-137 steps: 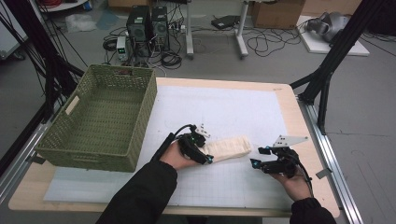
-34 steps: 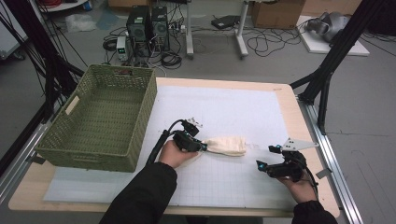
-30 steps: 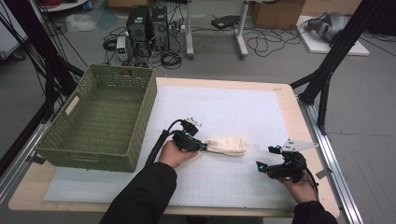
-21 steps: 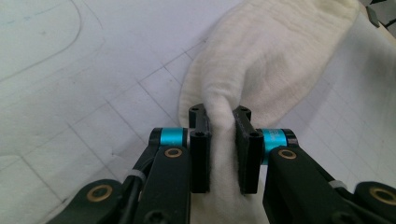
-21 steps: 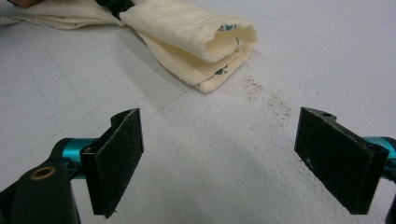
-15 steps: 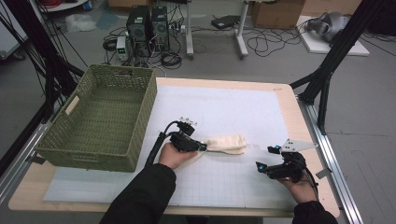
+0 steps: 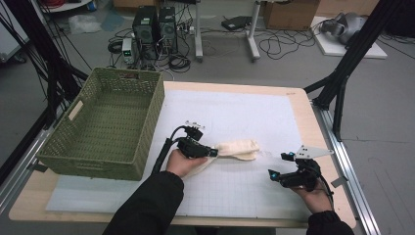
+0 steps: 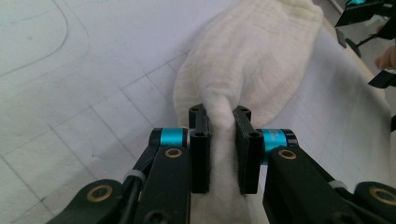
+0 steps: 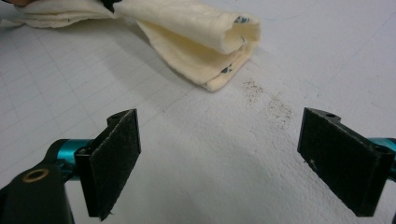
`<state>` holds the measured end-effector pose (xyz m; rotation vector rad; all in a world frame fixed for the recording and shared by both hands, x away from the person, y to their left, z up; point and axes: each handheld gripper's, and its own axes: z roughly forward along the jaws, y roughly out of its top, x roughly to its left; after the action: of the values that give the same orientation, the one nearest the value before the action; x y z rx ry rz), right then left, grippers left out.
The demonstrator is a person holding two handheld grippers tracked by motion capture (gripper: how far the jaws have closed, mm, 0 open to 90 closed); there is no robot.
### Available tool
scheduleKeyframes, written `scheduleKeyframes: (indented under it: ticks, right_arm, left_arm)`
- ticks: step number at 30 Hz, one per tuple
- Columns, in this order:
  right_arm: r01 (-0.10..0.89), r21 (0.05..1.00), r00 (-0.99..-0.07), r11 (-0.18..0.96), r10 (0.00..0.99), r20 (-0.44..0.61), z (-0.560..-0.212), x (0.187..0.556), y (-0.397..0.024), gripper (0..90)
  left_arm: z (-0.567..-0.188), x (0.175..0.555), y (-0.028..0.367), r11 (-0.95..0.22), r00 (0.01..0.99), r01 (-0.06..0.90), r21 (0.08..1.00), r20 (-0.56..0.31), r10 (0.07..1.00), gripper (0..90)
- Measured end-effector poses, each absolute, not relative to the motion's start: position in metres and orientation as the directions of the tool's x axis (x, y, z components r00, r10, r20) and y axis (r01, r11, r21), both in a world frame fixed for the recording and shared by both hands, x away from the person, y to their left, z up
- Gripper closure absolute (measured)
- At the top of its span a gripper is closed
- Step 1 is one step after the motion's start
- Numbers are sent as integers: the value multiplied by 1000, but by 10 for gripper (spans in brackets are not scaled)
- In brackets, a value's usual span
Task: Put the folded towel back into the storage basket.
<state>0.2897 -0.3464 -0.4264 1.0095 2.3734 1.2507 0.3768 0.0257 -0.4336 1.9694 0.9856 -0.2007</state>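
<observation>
Leftmost on the desk [image 7: 293,105] sits a green woven basket [image 7: 105,122], its near wall just beside the person's left forearm. Next comes the left tool [image 7: 211,152], gripped in the left hand [image 7: 182,162] and lying low over the white gridded mat [image 7: 235,117]. Its two black pads are pinched narrow on one end of a cream cloth [image 7: 237,149]; in the left gripper view the fabric [image 8: 252,60] bunches into a ridge between the pads and spreads out flat on the mat beyond them. The cloth lies near the middle of the desk, stretched toward the right, and its far end appears folded over on itself, though the layers are hard to count. Farther right, well apart from the cloth, the right tool [image 7: 279,166] rests in the right hand [image 7: 313,196], pointing toward the cloth. Its pads [image 9: 116,154] stand wide with nothing between them but bare mat.
</observation>
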Motion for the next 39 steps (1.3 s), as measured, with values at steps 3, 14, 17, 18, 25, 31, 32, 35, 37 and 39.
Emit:
scheduleKeyframes:
  ticks: [3, 14, 17, 18, 25, 31, 32, 35, 37, 39]
  right_arm:
    - [453, 805, -722, 383, 688, 79, -426, 290, -346, 124]
    - [454, 804, -718, 384, 692, 76, -427, 290, -346, 122]
    - [452, 803, -721, 387, 689, 74, -427, 290, -345, 122]
    - [453, 803, -721, 387, 689, 74, -427, 290, -345, 122]
    - [452, 803, -722, 387, 688, 75, -427, 291, -345, 122]
    - [452, 803, -723, 388, 686, 75, -427, 291, -345, 122]
    - [452, 803, -724, 389, 686, 76, -427, 291, -345, 122]
    - [452, 802, -724, 391, 686, 73, -427, 291, -345, 122]
    - [451, 802, -724, 392, 685, 73, -427, 291, -344, 123]
    - [453, 800, -724, 393, 686, 73, -427, 291, -344, 122]
  left_arm:
    - [-431, 377, 27, -260, 663, 714, 650, -509, 549, 789]
    - [-424, 379, 36, -179, 637, 727, 663, -554, 536, 788]
    - [-423, 379, 38, -158, 626, 734, 660, -569, 533, 788]
    - [-422, 379, 39, -149, 624, 734, 663, -571, 533, 788]
    - [-416, 378, 43, -101, 620, 727, 679, -586, 522, 788]
    - [-404, 374, 45, -101, 631, 689, 718, -525, 571, 788]
    - [-401, 373, 44, -116, 639, 669, 734, -488, 595, 788]
    - [-393, 371, 47, -96, 626, 653, 751, -464, 627, 789]
    - [-390, 371, 50, -90, 619, 655, 750, -465, 634, 789]
    - [-388, 372, 53, -71, 613, 662, 746, -485, 624, 790]
